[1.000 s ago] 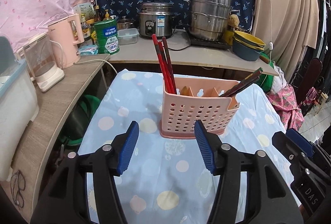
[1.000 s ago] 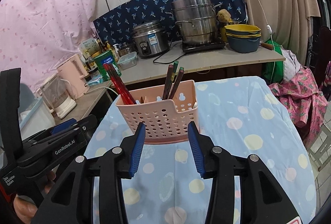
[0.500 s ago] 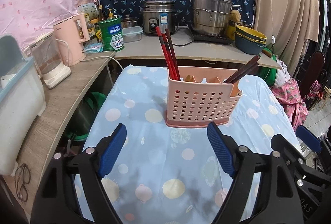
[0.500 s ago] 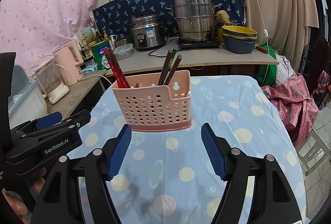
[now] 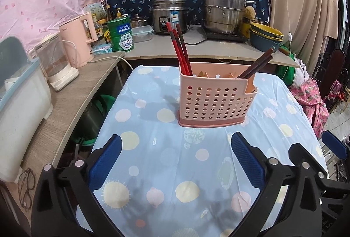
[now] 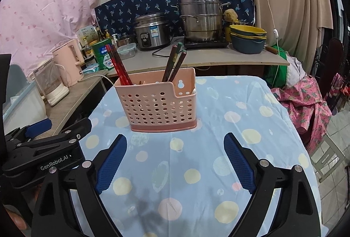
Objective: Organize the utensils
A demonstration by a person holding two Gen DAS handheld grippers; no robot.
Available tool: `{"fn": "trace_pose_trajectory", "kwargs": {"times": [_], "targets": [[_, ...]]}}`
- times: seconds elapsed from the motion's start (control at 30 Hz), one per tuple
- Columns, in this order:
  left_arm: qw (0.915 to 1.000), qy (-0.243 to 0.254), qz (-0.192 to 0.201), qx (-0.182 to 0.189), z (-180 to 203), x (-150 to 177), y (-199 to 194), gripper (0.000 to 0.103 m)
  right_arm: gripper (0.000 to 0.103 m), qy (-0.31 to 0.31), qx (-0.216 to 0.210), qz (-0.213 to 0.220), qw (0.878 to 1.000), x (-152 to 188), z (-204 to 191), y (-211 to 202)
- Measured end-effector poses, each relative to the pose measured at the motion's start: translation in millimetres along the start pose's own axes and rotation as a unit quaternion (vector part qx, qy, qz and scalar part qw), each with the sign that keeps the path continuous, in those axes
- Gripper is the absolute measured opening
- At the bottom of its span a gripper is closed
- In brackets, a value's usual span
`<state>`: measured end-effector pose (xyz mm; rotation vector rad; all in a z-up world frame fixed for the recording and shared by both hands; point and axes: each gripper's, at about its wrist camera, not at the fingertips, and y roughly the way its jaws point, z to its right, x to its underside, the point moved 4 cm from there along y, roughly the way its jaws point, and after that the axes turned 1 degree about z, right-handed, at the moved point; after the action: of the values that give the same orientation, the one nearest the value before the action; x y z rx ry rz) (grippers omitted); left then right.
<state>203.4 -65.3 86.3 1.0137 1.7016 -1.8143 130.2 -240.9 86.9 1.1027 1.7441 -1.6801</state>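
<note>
A pink perforated utensil basket (image 5: 215, 99) (image 6: 158, 100) stands upright on the blue dotted tablecloth (image 5: 166, 171). Red chopsticks (image 5: 178, 50) (image 6: 117, 66) lean in its left compartment. Dark brown chopsticks (image 5: 256, 66) (image 6: 175, 64) lean in its right compartment. My left gripper (image 5: 175, 162) is open and empty, held back from the basket over the cloth. My right gripper (image 6: 175, 162) is open and empty, also back from the basket. The left gripper's body shows in the right wrist view (image 6: 43, 149).
A wooden counter (image 5: 65, 105) runs along the left with a pink kettle (image 5: 76, 39) and a white appliance (image 5: 59, 66). The back counter holds a rice cooker (image 5: 169, 14), a steel steamer pot (image 5: 225, 9), a green can (image 5: 121, 36) and stacked bowls (image 5: 265, 36). Glasses (image 5: 26, 188) lie on the left counter.
Both grippers have opened wide and pulled back from the basket, which now looks smaller and farther. The basket and chopsticks have stayed in place.
</note>
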Motion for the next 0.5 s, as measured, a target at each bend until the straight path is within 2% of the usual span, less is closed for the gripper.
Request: {"fn": "trace_pose_trajectory", "kwargs": {"times": [0.07, 0.5], "targets": [[1.0, -0.001, -0.005, 0.003, -0.1, 2.5, 1.5, 0.096, 0.096, 0.003, 0.001, -0.001, 1.0, 1.1, 1.0, -0.4], [0.9998, -0.003, -0.019, -0.011, -1.1, 11.6, 4.9, 0.096, 0.096, 0.001, 0.013, 0.002, 1.0, 5.0, 0.1, -0.7]]}}
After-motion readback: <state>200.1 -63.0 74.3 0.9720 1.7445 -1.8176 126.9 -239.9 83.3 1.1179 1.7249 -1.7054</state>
